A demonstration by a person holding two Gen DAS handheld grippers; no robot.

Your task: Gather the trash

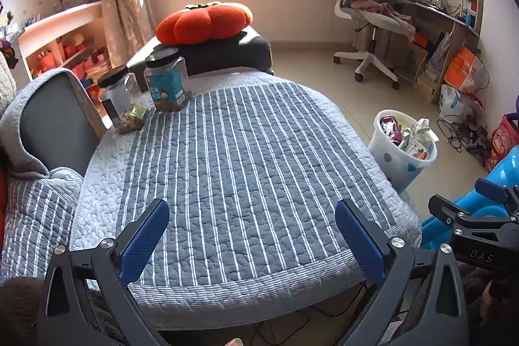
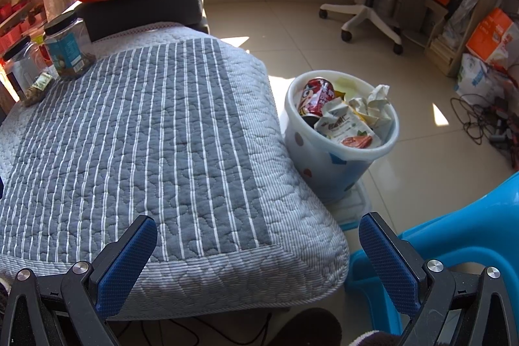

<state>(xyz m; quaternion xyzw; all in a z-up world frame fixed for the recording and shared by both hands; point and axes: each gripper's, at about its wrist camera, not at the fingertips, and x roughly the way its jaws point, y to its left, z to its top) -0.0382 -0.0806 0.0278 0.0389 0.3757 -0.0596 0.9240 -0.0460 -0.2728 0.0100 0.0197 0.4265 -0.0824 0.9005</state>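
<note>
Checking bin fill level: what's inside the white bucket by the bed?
The white bucket holds a red can, a printed snack pouch and crumpled paper, piled to the rim. Anything underneath is hidden.

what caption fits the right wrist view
Open right hand-held gripper over striped quilt, white bin full of trash beside it.

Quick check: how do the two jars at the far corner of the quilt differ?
The teal-labelled jar stands farther in on the quilt; the clear jar stands at its left edge. The teal-labelled jar has a label wrapped round it and dark contents low inside; the clear jar looks mostly see-through. A small snack packet lies against the clear jar's base, none by the other. Both stand upright with dark lids on.
</note>
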